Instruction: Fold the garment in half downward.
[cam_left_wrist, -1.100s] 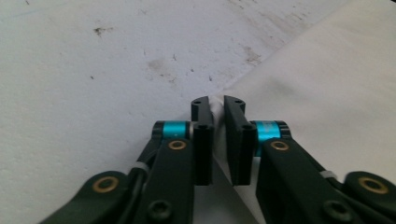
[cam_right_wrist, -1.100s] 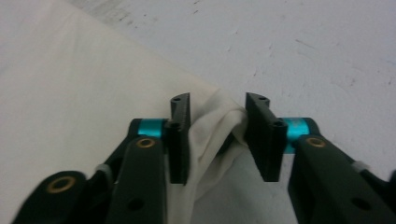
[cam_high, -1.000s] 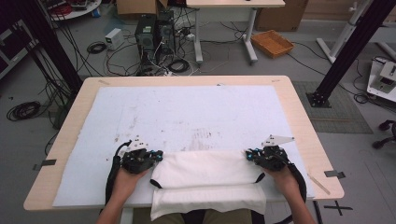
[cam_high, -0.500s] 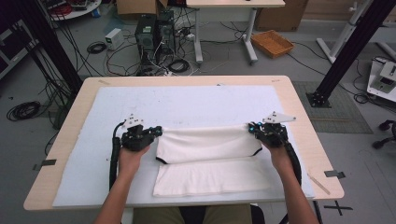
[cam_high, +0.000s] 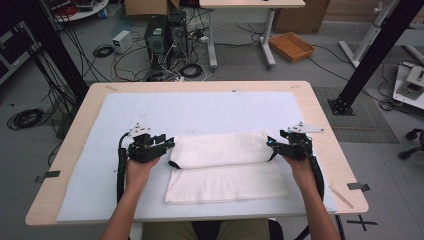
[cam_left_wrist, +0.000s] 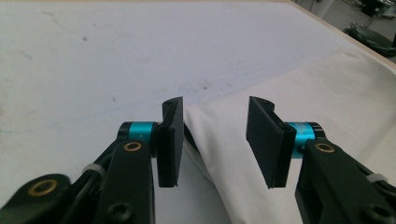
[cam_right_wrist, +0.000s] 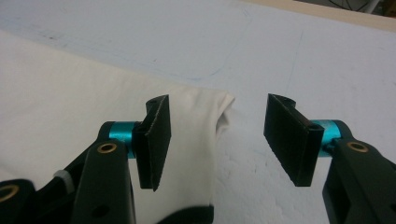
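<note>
seen from above: white folded cloth towel lying flat on a pale blue-white mat covering a light wooden tabletop, nearer the person's edge than the far one. long axis running left to right, far half doubled over the near half, leaving a thicker upper band and a flatter lower layer toward the person.

left gripper at the towel's left end, right gripper at its right end, each held in a bare hand, forearms entering from the bottom. both equally close to the cloth, one per end, pointing inward toward each other along the towel's length.

in the left gripper view: black flat fingers spread apart, nothing pinched, the folded left edge of the towel lying between and just beyond them. in the right gripper view: fingers likewise spread, empty, the towel's right corner directly ahead in the gap, bare mat under the outer finger.

likely judgement: the folded ends sit inside the open fingers, so closing on them would need little travel.

room beyond: grey floor, tangled black cables, dark computer towers, a white desk frame, an orange-brown tray on the floor, black metal uprights at the right.
</note>
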